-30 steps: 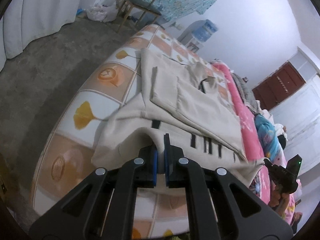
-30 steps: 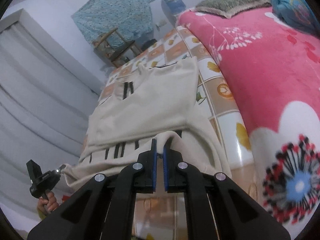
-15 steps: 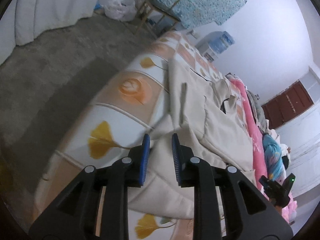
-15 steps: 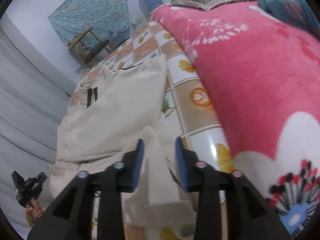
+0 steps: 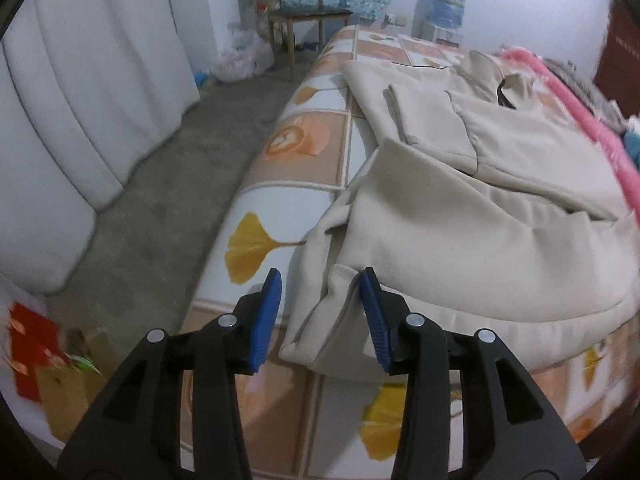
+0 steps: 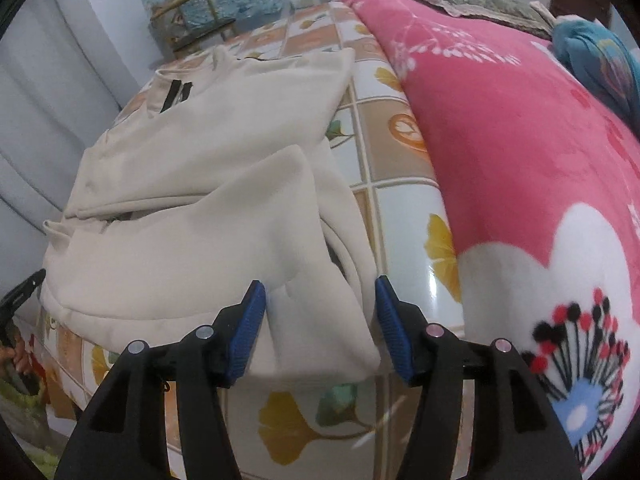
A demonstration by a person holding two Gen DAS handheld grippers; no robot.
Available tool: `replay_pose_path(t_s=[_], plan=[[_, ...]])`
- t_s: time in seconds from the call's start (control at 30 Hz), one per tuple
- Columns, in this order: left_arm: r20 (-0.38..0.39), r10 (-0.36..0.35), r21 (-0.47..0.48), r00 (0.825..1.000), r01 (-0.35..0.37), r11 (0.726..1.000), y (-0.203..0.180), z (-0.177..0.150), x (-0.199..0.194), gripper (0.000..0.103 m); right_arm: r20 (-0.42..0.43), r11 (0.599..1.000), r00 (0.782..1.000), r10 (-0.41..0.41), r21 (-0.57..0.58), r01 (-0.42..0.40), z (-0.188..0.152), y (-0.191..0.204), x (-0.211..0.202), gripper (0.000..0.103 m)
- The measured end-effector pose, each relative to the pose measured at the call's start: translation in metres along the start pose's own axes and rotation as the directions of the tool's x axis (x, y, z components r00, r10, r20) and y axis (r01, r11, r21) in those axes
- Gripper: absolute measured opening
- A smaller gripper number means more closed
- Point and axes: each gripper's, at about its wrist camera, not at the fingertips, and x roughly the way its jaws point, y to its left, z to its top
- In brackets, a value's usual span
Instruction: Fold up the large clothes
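A large cream sweatshirt (image 5: 472, 216) lies folded on the tiled bed sheet (image 5: 304, 176), its lower part doubled up over the body. My left gripper (image 5: 320, 292) hovers at the garment's near left corner with its jaws opening; the cloth edge sits between the blue pads, not pressed. In the right wrist view the same sweatshirt (image 6: 192, 216) fills the left half. My right gripper (image 6: 320, 300) stands over its near right corner, jaws opening, with loose cloth between them. Black stripes (image 6: 176, 96) show near the collar.
A pink flowered blanket (image 6: 520, 152) covers the bed's right side, with a blue bundle (image 6: 600, 56) beyond it. White curtains (image 5: 80, 100) and bare floor (image 5: 168, 184) lie left of the bed. A wooden chair (image 5: 304, 20) and water bottle (image 5: 448, 4) stand at the far wall.
Both grippers let go of the sweatshirt's hem and opened. The lifted edge dropped onto the garment, and both hands sank and tilted downward toward the near corners.
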Motion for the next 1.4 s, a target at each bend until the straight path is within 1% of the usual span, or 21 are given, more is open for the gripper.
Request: replay_pose_path(t_s=[0.07, 0.13, 0.23, 0.33, 0.37, 0.47, 0.5, 0.53, 0.57, 0.6, 0.63, 0.67, 0.73, 0.83, 0.93, 1.0, 1.1, 1.2, 1.23, 1.3, 1.4], plan=[[0.015, 0.026, 0.043, 1.0, -0.027, 0.999, -0.008, -0.001, -0.004, 0.033, 0.003, 0.999, 1.0, -0.015, -0.028, 0.015, 0.001, 0.004, 0.003, 0.051], [0.027, 0.019, 0.062, 0.999, -0.021, 0.998, -0.011, -0.003, -0.008, 0.031, 0.009, 0.998, 0.999, -0.032, -0.057, 0.032, 0.001, 0.008, 0.001, 0.05], [0.031, -0.075, 0.014, 0.997, 0.075, 0.997, -0.004, -0.005, -0.019, 0.035, 0.015, 0.999, 1.0, -0.016, -0.045, 0.017, -0.001, 0.007, -0.005, 0.05], [0.054, -0.132, -0.03, 0.99, 0.134, 0.991, 0.002, -0.007, -0.026, 0.042, 0.023, 1.0, 1.0, 0.019, -0.013, -0.018, -0.002, 0.0, -0.007, 0.05], [0.047, -0.135, -0.03, 0.99, 0.137, 0.99, 0.004, -0.006, -0.024, 0.042, 0.022, 1.0, 0.999, 0.031, -0.007, -0.031, -0.002, -0.002, -0.005, 0.05], [0.004, -0.071, -0.012, 0.997, 0.072, 0.997, -0.004, -0.005, -0.007, 0.043, 0.034, 0.999, 0.998, 0.054, -0.009, -0.054, -0.002, -0.005, 0.001, 0.05], [-0.004, -0.072, -0.015, 0.997, 0.072, 0.997, -0.005, -0.006, -0.003, 0.044, 0.037, 0.998, 0.998, 0.056, -0.01, -0.055, -0.001, -0.004, 0.002, 0.048], [0.01, -0.07, -0.017, 0.998, 0.07, 0.997, -0.005, -0.006, -0.003, 0.043, 0.038, 0.999, 0.998, 0.051, -0.011, -0.05, 0.0, -0.003, 0.003, 0.043], [0.023, -0.067, -0.008, 0.998, 0.067, 0.998, -0.007, -0.006, -0.003, 0.041, 0.036, 0.999, 0.998, 0.05, -0.016, -0.049, 0.001, -0.001, 0.005, 0.035], [0.033, -0.061, 0.004, 0.998, 0.061, 0.998, -0.01, -0.006, -0.003, 0.038, 0.033, 0.998, 0.998, 0.054, -0.018, -0.054, 0.002, 0.001, 0.006, 0.031], [0.042, -0.059, 0.012, 0.997, 0.059, 0.998, -0.012, -0.006, -0.003, 0.029, 0.03, 0.998, 0.998, 0.055, -0.015, -0.054, 0.003, 0.003, 0.008, 0.023], [0.049, -0.034, 0.022, 0.998, 0.033, 0.999, -0.015, -0.006, -0.004, 0.012, 0.027, 0.998, 0.998, 0.059, -0.014, -0.059, 0.004, 0.004, 0.009, 0.019], [0.052, -0.024, 0.035, 0.998, 0.023, 0.999, -0.016, -0.005, -0.007, 0.008, 0.037, 0.998, 0.997, 0.066, -0.007, -0.066, 0.006, 0.006, 0.004, 0.017], [0.064, -0.071, 0.011, 0.995, 0.07, 0.997, -0.008, -0.002, -0.026, 0.006, 0.075, 0.992, 0.99, 0.122, 0.012, -0.123, 0.006, 0.002, -0.017, 0.015], [0.066, -0.126, 0.01, 0.99, 0.125, 0.992, 0.0, -0.002, -0.052, 0.006, 0.093, 0.984, 0.98, 0.176, 0.025, -0.179, 0.003, -0.005, -0.04, 0.014], [0.04, -0.156, 0.017, 0.987, 0.155, 0.988, 0.005, -0.008, -0.067, 0.006, 0.079, 0.977, 0.975, 0.207, 0.037, -0.211, -0.006, -0.009, -0.052, 0.014], [-0.014, -0.18, 0.007, 0.984, 0.18, 0.984, 0.013, -0.028, -0.08, 0.006, 0.047, 0.975, 0.976, 0.212, 0.057, -0.214, -0.024, -0.018, -0.06, 0.015], [-0.055, -0.185, 0.006, 0.981, 0.186, 0.983, 0.018, -0.049, -0.07, 0.01, 0.007, 0.977, 0.981, 0.195, 0.088, -0.195, -0.04, -0.032, -0.051, 0.023], [-0.055, -0.159, 0.006, 0.986, 0.16, 0.987, 0.02, -0.053, -0.067, 0.013, -0.002, 0.982, 0.987, 0.16, 0.106, -0.159, -0.044, -0.038, -0.048, 0.031], [-0.018, -0.116, -0.004, 0.993, 0.116, 0.993, 0.023, -0.052, -0.072, 0.013, 0.023, 0.984, 0.992, 0.121, 0.132, -0.123, -0.044, -0.043, -0.055, 0.032], [0.077, -0.149, -0.02, 0.986, 0.151, 0.988, 0.024, -0.04, -0.092, 0.012, 0.109, 0.993, 0.992, 0.066, 0.091, -0.076, -0.039, -0.032, -0.079, 0.036]])
